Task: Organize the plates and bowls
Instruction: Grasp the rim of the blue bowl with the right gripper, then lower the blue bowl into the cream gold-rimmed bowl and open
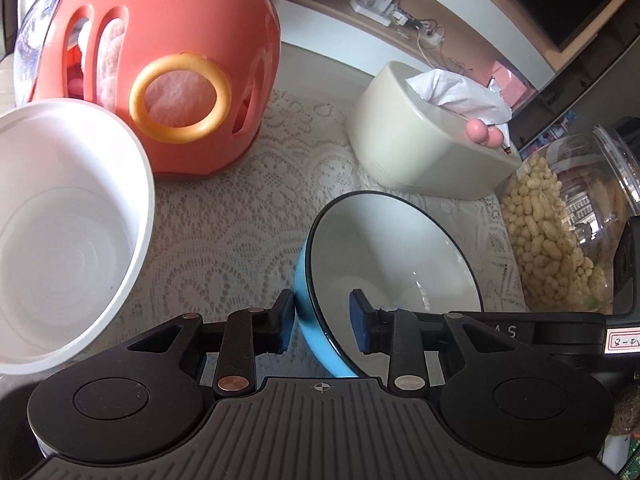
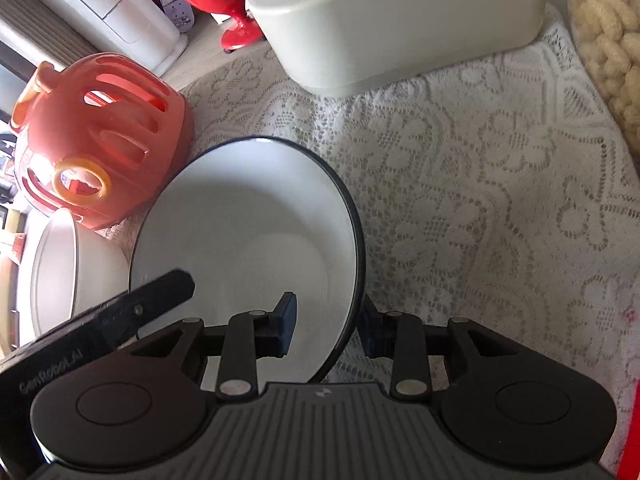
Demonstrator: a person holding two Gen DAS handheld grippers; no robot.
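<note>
Plainly, risk first: with the blue bowl tilted up on its edge, a loose grip on either side could have let it slip down onto the lace tablecloth or knock against the white bowl beside it.
Cause of that risk: the left gripper straddled the rim at the lower centre of its frame with visible gaps at both pads, so it carried no weight that I could see.
Second risk: the glass jar of peanuts stood close at the right of the left wrist frame, so a swing of the bowl that way might have struck it.
Left gripper: partly open, one pad outside the blue wall and one inside over the white glaze, astride the rim without clearly pressing on it.
Right gripper: the right gripper sat at the lower centre of its frame, closed down on the bowl's black rim, one pad inside the bowl and one behind the wall; I judged this the grip that held the bowl.
Task's thing, near: the blue bowl lay between the two tools, centre of both frames, its mouth tipped toward the cameras.
Task's thing, left: the white bowl stood upright and empty at the left edge, just beside the blue one.
Farther, upper left: an orange slotted plastic container with a yellow ring.
Farther, upper right: a cream tissue box with white tissue sticking out.
</note>
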